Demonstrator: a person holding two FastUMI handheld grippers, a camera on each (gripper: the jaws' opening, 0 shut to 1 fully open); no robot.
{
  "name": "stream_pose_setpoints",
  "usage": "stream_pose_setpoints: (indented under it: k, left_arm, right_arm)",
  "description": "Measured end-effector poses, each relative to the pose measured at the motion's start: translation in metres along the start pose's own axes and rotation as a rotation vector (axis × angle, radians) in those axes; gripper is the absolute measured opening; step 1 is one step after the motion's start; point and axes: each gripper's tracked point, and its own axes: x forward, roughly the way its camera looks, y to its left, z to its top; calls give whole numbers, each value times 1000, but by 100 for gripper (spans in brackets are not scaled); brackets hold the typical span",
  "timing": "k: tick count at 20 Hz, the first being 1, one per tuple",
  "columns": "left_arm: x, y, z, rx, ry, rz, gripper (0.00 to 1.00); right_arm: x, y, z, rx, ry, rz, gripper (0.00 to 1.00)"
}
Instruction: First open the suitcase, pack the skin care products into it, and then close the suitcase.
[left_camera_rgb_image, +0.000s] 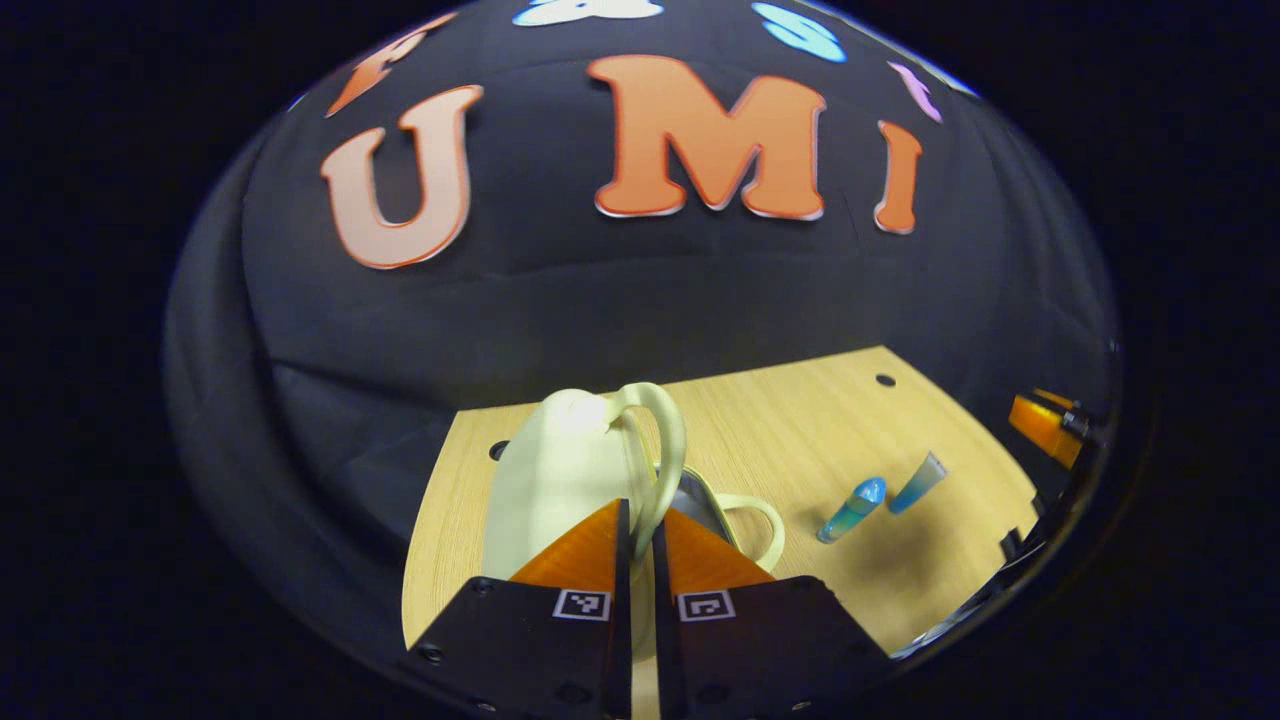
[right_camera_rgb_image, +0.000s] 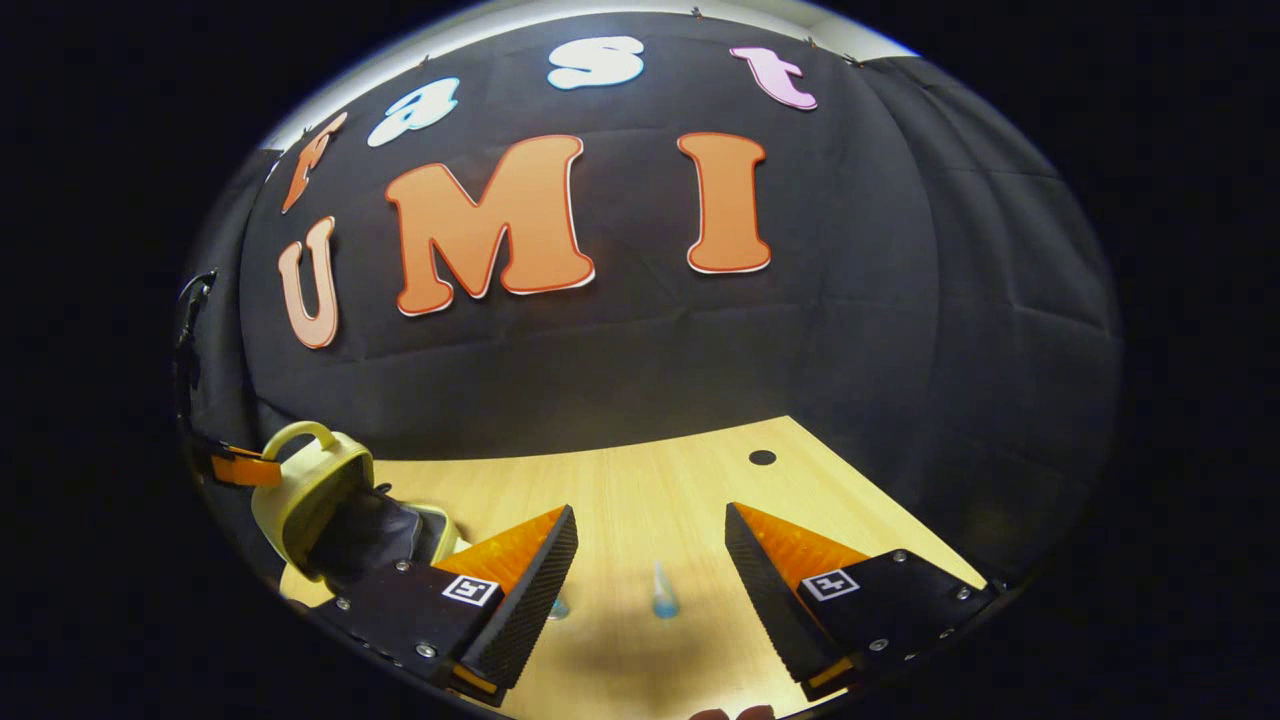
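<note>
We've got the left gripper (left_camera_rgb_image: 641, 520) clamped on the cream suitcase's (left_camera_rgb_image: 560, 470) lid handle (left_camera_rgb_image: 662, 440), lid raised. Right gripper (right_camera_rgb_image: 650, 560) wide, over two blue tubes (left_camera_rgb_image: 880, 495) on the table (left_camera_rgb_image: 800, 420).

Black cloth wall (right_camera_rgb_image: 650, 360) hanging creased beyond the fingers, meeting the far edge of a pale wood-grain tabletop (right_camera_rgb_image: 640, 490). Small dark round holes in the tabletop ahead of the fingers (right_camera_rgb_image: 762, 457), toward the far edge. Soft shadows across the wood.
</note>
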Motion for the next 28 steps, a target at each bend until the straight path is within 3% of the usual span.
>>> stream_pose_setpoints:
  k: [1, 6, 16, 25, 28]
  left_arm:
    - [-4, 14, -17, -30, -15, -1, 5]
    - [-18, 104, -5, -133, -40, -5, 5]
    - [-14, 254, -94, -310, 8, 98, 4]
    - [43, 326, -220, -435, 147, 126, 6]
    - [63, 326, -231, -447, 161, 117, 6]
  right_arm:
    - [-3, 11, 2, 3, -7, 2, 94]
    - [-18, 59, 4, 12, -26, 27, 94]
    - [-24, 96, 10, 42, -7, 31, 94]
    - [-22, 105, -18, 28, 81, 26, 95]
    - [-23, 101, -25, 16, 105, 6, 95]
